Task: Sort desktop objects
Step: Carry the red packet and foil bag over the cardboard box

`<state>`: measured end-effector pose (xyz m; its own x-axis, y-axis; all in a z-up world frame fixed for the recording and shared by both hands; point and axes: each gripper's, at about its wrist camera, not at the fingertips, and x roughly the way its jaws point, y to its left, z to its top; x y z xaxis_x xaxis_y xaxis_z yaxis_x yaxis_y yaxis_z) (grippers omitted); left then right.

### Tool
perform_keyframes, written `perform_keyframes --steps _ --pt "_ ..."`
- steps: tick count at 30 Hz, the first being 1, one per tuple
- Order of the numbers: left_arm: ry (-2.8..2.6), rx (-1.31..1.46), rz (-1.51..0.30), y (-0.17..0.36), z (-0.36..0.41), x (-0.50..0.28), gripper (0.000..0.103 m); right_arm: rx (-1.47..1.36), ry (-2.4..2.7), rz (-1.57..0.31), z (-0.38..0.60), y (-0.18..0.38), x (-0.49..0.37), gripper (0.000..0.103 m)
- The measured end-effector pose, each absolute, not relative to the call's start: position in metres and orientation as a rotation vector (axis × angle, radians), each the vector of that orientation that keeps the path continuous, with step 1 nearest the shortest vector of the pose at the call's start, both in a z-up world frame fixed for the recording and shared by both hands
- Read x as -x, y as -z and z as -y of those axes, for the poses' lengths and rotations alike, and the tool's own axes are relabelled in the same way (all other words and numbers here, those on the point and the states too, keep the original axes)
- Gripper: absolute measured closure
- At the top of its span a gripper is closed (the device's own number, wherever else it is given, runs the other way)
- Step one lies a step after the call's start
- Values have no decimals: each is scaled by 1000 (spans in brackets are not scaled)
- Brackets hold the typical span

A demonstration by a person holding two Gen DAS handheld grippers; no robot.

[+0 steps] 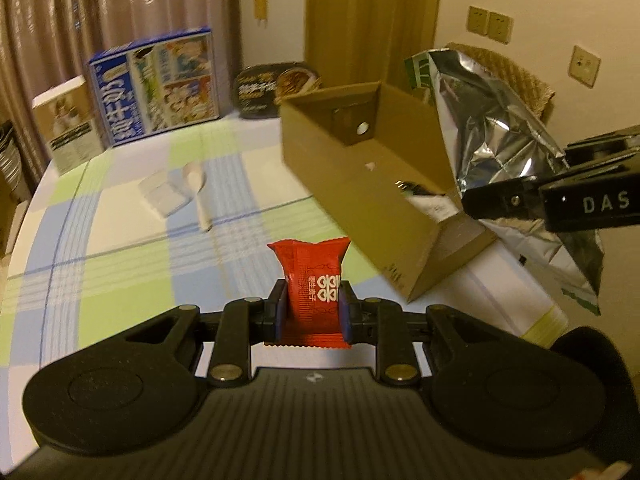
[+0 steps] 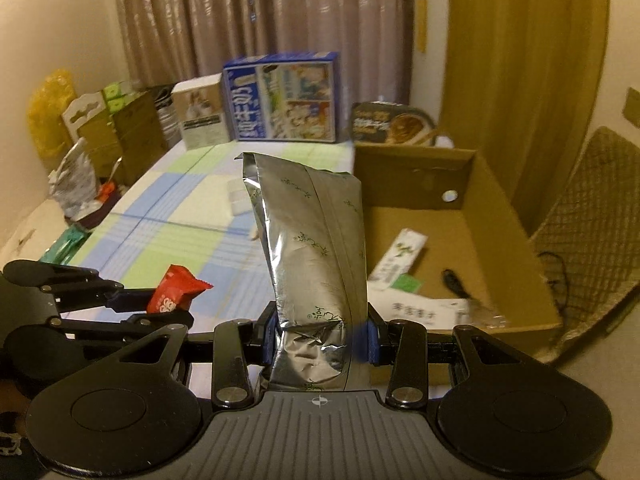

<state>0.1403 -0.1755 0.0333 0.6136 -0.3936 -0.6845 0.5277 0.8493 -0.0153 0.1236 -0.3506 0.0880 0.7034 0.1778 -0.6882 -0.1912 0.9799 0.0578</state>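
Note:
My left gripper is shut on a small red snack packet and holds it above the checked tablecloth, left of the open cardboard box. The packet also shows in the right wrist view. My right gripper is shut on a tall silver foil bag and holds it upright beside the box's left wall. In the left wrist view the foil bag hangs over the box's right side. Inside the box lie a white-green sachet, a white packet and a black cable.
On the tablecloth lie a clear plastic wrapper and a white spoon. At the back stand a blue milk carton box, a white box and a black noodle bowl. Bags and cartons crowd the left edge. A wicker chair stands right.

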Motion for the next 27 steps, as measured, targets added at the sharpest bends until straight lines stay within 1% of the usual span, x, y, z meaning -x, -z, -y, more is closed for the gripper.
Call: perform_keyframes --steps 6,17,27 --pt "597 -204 -710 -47 211 -143 82 9 -156 -750 381 -95 -123 65" --pt "677 -171 -713 -54 266 -166 82 -18 -88 -746 437 -99 -135 65" --pt "701 -153 -716 -56 305 -195 82 -14 -81 -756 462 -94 -162 65"
